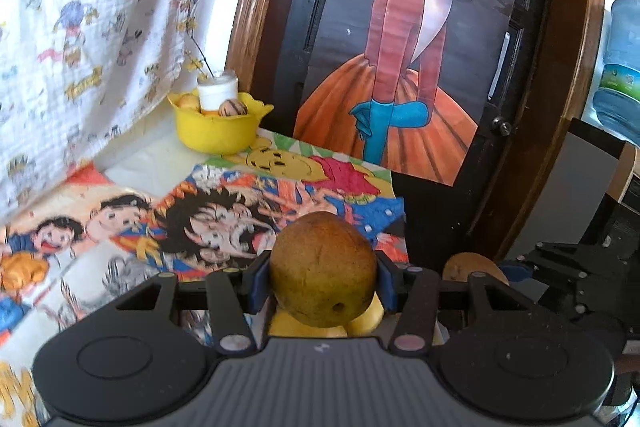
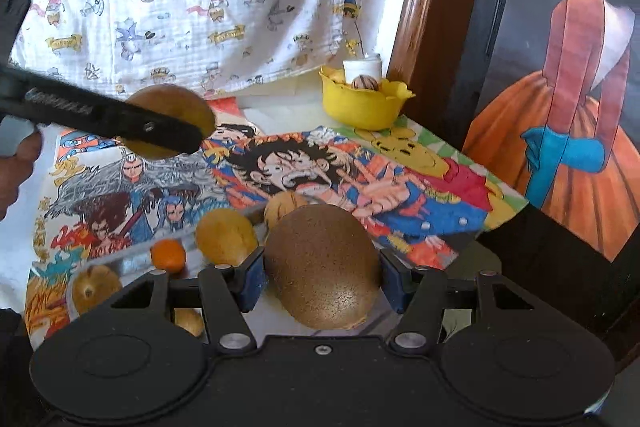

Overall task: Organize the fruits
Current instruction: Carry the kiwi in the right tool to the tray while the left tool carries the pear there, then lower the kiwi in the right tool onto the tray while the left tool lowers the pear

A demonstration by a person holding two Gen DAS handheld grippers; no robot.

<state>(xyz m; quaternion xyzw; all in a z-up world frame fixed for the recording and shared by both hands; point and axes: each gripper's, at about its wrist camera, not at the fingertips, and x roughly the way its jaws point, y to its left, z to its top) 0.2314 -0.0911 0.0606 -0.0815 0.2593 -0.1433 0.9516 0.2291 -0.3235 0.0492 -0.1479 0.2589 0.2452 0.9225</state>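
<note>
My left gripper point(image 1: 323, 273) is shut on a brown kiwi point(image 1: 323, 267), its blue pads pressing both sides. The right wrist view shows that same gripper point(image 2: 188, 137) at the upper left, carrying its kiwi point(image 2: 176, 103) above the cartoon-print cloth point(image 2: 360, 187). My right gripper point(image 2: 322, 277) is shut on a larger fuzzy kiwi point(image 2: 322, 267). Under it lies a shiny metal tray point(image 2: 132, 263) holding another kiwi point(image 2: 226, 237), a small orange point(image 2: 168, 255) and several yellowish fruits. A yellow bowl point(image 1: 218, 131) point(image 2: 364, 103) with a few fruits and a white cup stands at the back.
A printed white curtain point(image 1: 80, 27) hangs behind the table on the left. A dark wood-framed door with a painted poster point(image 1: 400, 67) stands to the right of the bowl. A blue water jug point(image 1: 620, 67) is at the far right. Something yellow shows under the left kiwi.
</note>
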